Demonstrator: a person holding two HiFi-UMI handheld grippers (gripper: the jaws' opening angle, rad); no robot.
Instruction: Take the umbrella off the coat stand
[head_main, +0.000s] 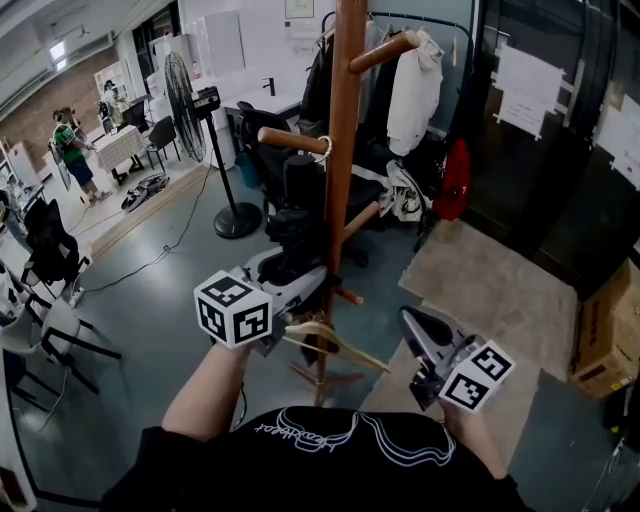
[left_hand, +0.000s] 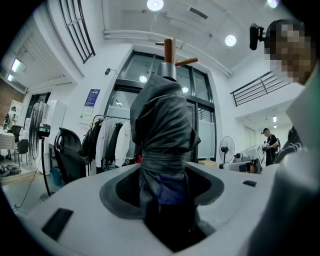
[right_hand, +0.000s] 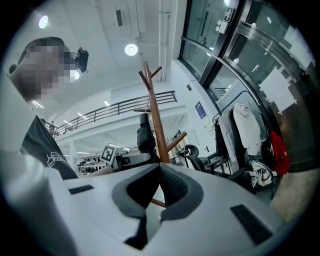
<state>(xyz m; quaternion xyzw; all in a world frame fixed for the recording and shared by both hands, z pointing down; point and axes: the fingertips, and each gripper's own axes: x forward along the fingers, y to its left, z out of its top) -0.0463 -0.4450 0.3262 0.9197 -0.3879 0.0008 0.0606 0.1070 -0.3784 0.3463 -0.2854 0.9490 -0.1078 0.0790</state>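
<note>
Gripping folded dark-grey fabric umbrella (left_hand: 165, 125): my left gripper (left_hand: 167, 192); right gripper (right_hand: 159, 172) was shut, empty. Risk: peg (head_main: 290, 140) snag tipping brown wooden coat stand (head_main: 345, 170).

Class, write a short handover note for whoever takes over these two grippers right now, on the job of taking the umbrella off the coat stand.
Left gripper: shut on the folded umbrella, near its lower end, pointing level.
Right gripper: shut, empty, held back from the coat stand.
Umbrella: hanging upright against the stand's pole, not yet off it.
Done: the grip is taken.
Left to do: probably lift the umbrella clear of its peg and draw it away from the stand.
</note>
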